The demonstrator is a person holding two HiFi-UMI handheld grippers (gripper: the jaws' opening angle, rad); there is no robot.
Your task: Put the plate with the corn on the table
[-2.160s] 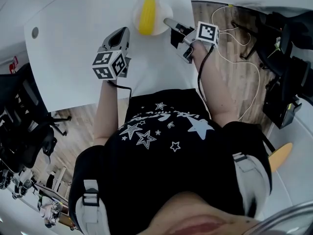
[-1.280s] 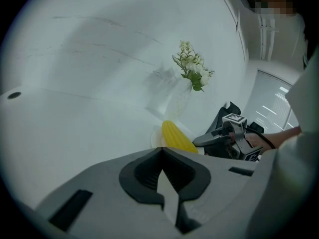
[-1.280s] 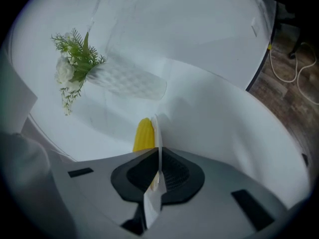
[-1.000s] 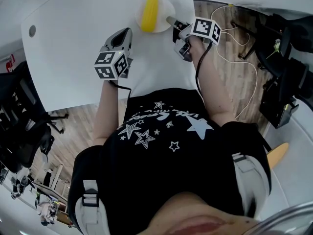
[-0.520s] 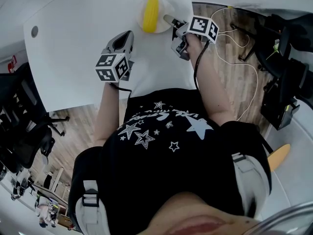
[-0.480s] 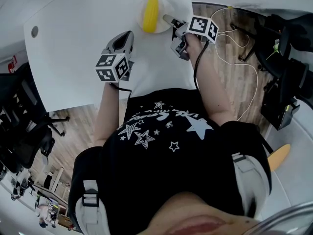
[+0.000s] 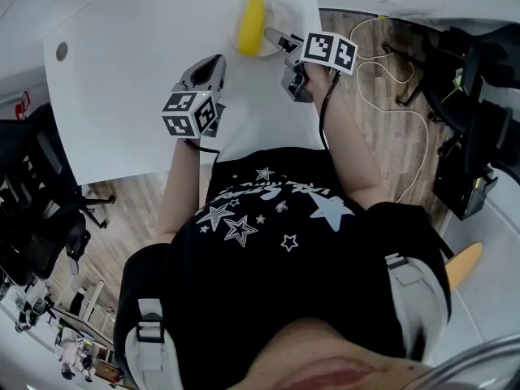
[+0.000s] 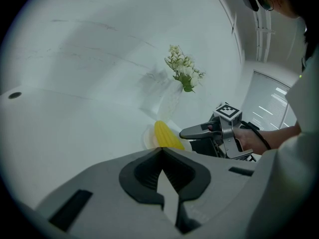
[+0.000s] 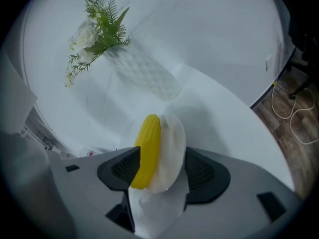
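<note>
A yellow corn cob (image 7: 251,24) lies on a small white plate (image 7: 275,13) resting on the white table (image 7: 122,71) at its far side. My right gripper (image 7: 275,36) reaches the plate's near-right rim. In the right gripper view the plate (image 9: 173,148) and corn (image 9: 147,151) sit between the jaws of the right gripper (image 9: 162,171), which are opening, the pads standing off the rim. My left gripper (image 7: 215,62) hovers over the table left of the plate, shut and empty. The left gripper view shows the left gripper (image 8: 162,151), corn (image 8: 167,136) and right gripper (image 8: 192,132).
A white ribbed vase (image 9: 142,71) with white flowers and green leaves (image 9: 97,26) stands just beyond the plate. The table's right edge (image 9: 259,101) drops to a wooden floor with cables (image 7: 390,63). Dark office chairs (image 7: 41,218) stand left of the table.
The right gripper's marker cube has shifted a little left and turned. The plate with the corn has stayed at the far side of the table. The left gripper has barely moved.
</note>
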